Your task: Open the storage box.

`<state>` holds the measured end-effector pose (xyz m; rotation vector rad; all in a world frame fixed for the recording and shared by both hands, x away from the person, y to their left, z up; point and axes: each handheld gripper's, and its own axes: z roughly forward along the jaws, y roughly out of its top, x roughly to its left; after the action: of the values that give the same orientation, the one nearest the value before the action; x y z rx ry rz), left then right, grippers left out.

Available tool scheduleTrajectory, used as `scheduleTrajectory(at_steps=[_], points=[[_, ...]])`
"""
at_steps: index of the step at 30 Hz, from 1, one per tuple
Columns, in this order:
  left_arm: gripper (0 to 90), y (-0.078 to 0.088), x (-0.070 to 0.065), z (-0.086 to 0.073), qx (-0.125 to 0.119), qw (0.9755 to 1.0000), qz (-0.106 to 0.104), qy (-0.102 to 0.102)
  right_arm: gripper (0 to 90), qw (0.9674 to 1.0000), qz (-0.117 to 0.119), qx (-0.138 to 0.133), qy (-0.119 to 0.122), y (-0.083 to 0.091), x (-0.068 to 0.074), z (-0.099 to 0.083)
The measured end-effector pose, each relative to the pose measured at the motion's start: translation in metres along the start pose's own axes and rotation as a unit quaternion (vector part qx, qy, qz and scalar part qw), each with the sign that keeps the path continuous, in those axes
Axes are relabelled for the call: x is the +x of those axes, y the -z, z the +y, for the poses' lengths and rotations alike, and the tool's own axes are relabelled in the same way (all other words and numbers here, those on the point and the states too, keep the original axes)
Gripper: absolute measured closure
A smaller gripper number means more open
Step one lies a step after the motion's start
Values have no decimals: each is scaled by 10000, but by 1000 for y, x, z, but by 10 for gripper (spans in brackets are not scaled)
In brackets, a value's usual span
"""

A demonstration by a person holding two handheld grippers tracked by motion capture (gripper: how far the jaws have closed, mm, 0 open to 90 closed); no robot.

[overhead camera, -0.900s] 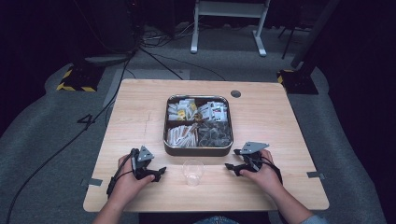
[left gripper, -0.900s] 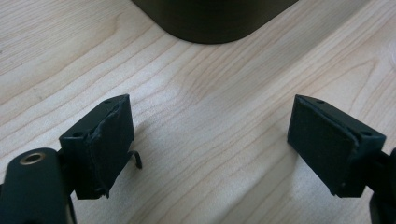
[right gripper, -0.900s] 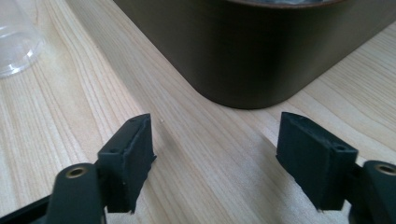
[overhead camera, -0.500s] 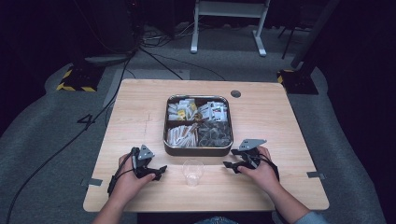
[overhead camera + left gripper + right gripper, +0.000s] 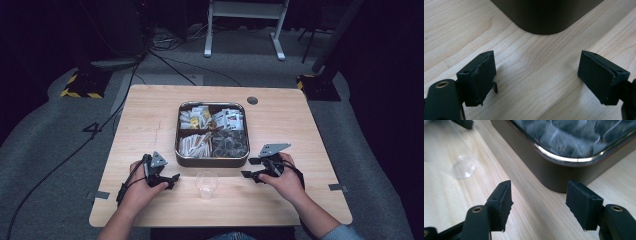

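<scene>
Clear plastic cup [image 5: 206,184] between open tongs

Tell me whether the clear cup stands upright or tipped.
Upright: the clear cup stands on the table, mouth up, in front of the tin.

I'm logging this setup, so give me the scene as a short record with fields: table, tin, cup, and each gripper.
table: light wood
tin: square, dark-walled, four compartments, packets inside, mid-table
cup: clear plastic, upright, in front of the tin, between the grippers
left gripper: on the table left of the cup, jaws open, nothing between them
right gripper: right of the cup, by the tin's near corner, jaws open, nothing between them
</scene>
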<state>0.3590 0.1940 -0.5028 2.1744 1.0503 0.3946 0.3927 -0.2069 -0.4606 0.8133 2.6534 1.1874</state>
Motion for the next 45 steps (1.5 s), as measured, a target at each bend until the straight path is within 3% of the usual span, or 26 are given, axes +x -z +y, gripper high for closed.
scheduleTrajectory(at_steps=[1,2,7,13,16,18,21,27,30,38,45], points=[[246,3,-2,2,69,10000,-11,66,375,10000,-19,-36,70,7,2,6],[262,3,-2,2,69,10000,-11,66,375,10000,-19,-36,70,7,2,6],[255,10,-3,5,-176,9995,-164,214,368,9994,-81,-293,162,19,1,24],[256,11,0,1,-189,9993,-182,257,357,9984,-181,-445,309,23,-5,48],[254,13,1,-1,-410,9970,-430,488,353,9982,-200,-444,337,21,-10,58],[248,14,1,-2,-457,9963,-484,548,352,9982,-212,-448,344,20,-12,61],[245,16,1,-2,-563,9958,-492,529,352,9981,-222,-471,323,15,-18,70],[246,24,1,-13,-439,9968,-384,540,333,9975,-493,-247,448,-5,-37,89],[246,31,0,-20,-455,9970,-306,554,331,9980,-455,-233,376,-16,-46,95],[247,42,0,-36,-410,9966,-231,681,341,9976,-506,-179,439,-37,-52,111],[247,45,-1,-45,-307,9965,-198,746,365,9987,-373,-85,338,-62,-55,123]])
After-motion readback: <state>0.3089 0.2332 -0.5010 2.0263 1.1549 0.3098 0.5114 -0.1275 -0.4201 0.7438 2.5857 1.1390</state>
